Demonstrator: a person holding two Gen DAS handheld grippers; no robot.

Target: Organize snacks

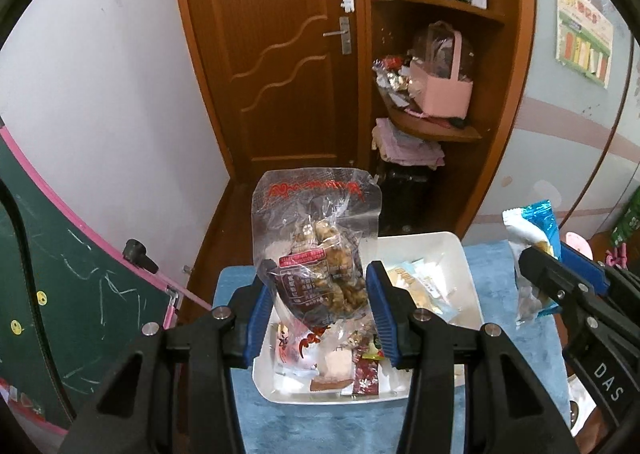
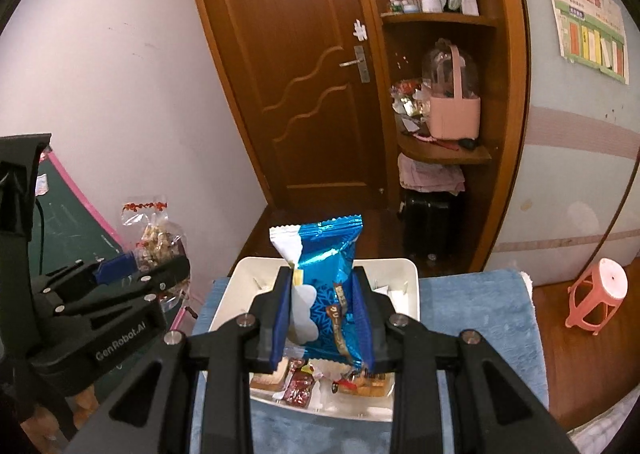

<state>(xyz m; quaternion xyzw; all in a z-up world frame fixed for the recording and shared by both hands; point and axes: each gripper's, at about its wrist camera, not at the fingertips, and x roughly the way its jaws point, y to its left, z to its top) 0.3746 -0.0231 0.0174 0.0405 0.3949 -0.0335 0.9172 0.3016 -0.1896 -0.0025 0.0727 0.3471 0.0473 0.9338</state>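
My left gripper (image 1: 320,286) is shut on a clear bag of brown nut snacks (image 1: 320,254) with red print, held upright above the white tray (image 1: 460,254). In the right wrist view that same bag (image 2: 158,242) shows at the left, pinched by the left gripper (image 2: 140,274). My right gripper (image 2: 322,306) is shut on a blue and white foil snack packet (image 2: 324,274), lifted over the white tray (image 2: 408,274). The packet (image 1: 532,238) and the right gripper (image 1: 540,266) also appear at the right edge of the left wrist view. Several small wrapped snacks lie in the tray.
The tray rests on a blue cloth (image 2: 472,310) covering a small table. A green chalkboard with pink frame (image 1: 60,254) leans at the left. Behind stand a wooden door (image 1: 280,54) and corner shelves with a pink basket (image 1: 440,90). A pink stool (image 2: 596,294) sits on the floor at the right.
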